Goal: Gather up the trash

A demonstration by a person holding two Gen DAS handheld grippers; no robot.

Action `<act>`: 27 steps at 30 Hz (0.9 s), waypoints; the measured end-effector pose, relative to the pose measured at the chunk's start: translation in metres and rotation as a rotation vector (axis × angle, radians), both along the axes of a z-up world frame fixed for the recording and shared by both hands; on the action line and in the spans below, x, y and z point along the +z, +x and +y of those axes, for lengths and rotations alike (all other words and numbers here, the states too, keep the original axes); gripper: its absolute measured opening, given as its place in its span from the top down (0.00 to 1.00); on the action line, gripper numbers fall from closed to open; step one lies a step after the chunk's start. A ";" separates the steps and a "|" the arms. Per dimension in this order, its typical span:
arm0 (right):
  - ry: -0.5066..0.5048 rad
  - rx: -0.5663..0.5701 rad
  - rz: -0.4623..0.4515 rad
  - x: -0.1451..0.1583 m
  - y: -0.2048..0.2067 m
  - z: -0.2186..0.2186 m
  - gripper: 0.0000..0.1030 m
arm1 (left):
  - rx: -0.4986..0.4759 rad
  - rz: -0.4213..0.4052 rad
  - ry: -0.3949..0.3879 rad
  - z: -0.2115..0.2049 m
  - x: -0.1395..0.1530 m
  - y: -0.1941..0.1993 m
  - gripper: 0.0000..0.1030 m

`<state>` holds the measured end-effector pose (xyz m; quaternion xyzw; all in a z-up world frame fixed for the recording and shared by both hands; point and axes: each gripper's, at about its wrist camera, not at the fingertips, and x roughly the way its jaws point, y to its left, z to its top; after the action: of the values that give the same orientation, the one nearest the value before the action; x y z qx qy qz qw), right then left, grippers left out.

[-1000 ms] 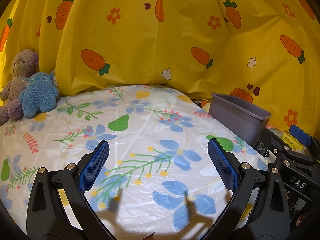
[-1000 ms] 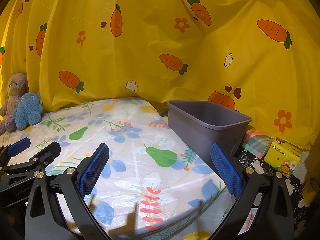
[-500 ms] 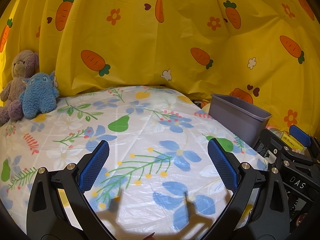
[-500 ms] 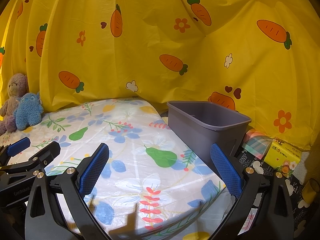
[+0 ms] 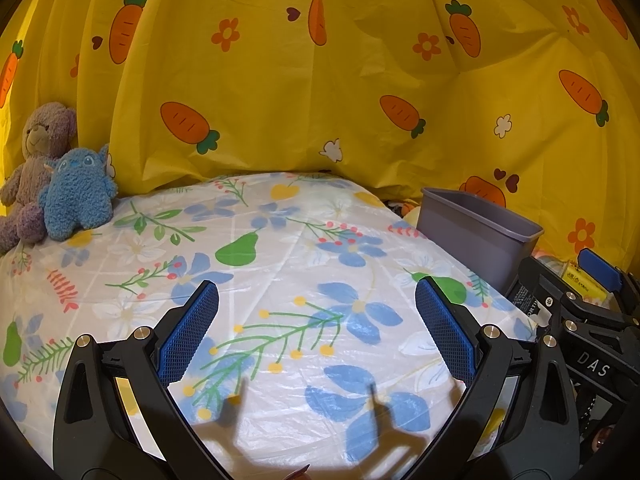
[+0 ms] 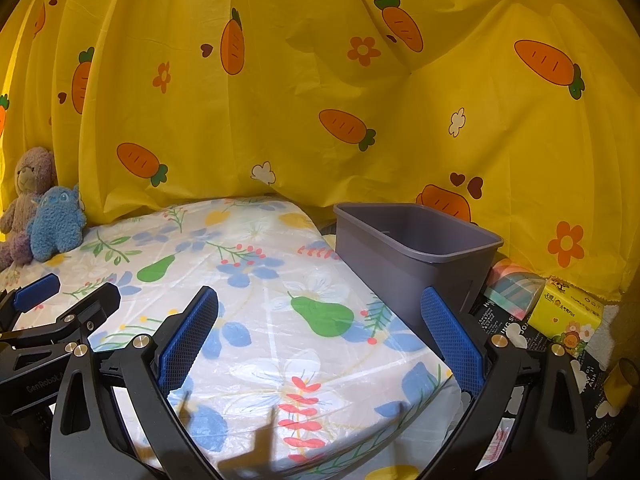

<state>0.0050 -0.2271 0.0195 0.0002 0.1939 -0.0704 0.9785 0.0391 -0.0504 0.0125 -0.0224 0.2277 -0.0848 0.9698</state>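
Observation:
A grey plastic bin [image 6: 416, 256] stands at the right edge of the bed; it also shows in the left wrist view [image 5: 476, 232]. My left gripper [image 5: 316, 320] is open and empty above the floral sheet [image 5: 280, 264]. My right gripper [image 6: 320, 324] is open and empty over the bed's right part, its right finger close to the bin's near wall. The right gripper shows at the right edge of the left wrist view [image 5: 592, 312], and the left gripper shows at the left of the right wrist view [image 6: 56, 320]. I see no loose trash on the sheet.
A purple teddy bear [image 5: 36, 160] and a blue plush [image 5: 78, 196] sit at the bed's far left. A yellow carrot-print curtain [image 5: 320, 80] hangs behind. A yellow tissue pack [image 6: 568, 312], a striped box [image 6: 512, 288] and dark printed items lie right of the bin.

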 end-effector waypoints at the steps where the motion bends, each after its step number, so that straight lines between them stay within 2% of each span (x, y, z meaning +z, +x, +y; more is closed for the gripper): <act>1: 0.000 -0.001 0.000 0.000 0.000 0.000 0.05 | -0.001 -0.001 0.000 0.000 0.000 0.000 0.06; 22: 0.007 -0.003 0.001 -0.001 0.004 -0.006 0.05 | -0.018 -0.023 0.003 -0.002 0.001 0.002 0.06; 23: 0.009 -0.005 0.001 -0.001 0.004 -0.006 0.05 | -0.017 -0.026 -0.001 -0.001 0.001 0.001 0.07; 25: 0.012 -0.008 0.002 -0.002 0.005 -0.008 0.05 | -0.015 -0.028 -0.010 0.001 0.001 0.002 0.21; 27: 0.013 -0.010 0.003 -0.001 0.006 -0.007 0.05 | -0.007 -0.027 0.017 -0.001 0.000 0.003 0.28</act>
<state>0.0105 -0.2344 0.0181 0.0074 0.1959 -0.0740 0.9778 0.0416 -0.0510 0.0128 -0.0123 0.2155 -0.0867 0.9726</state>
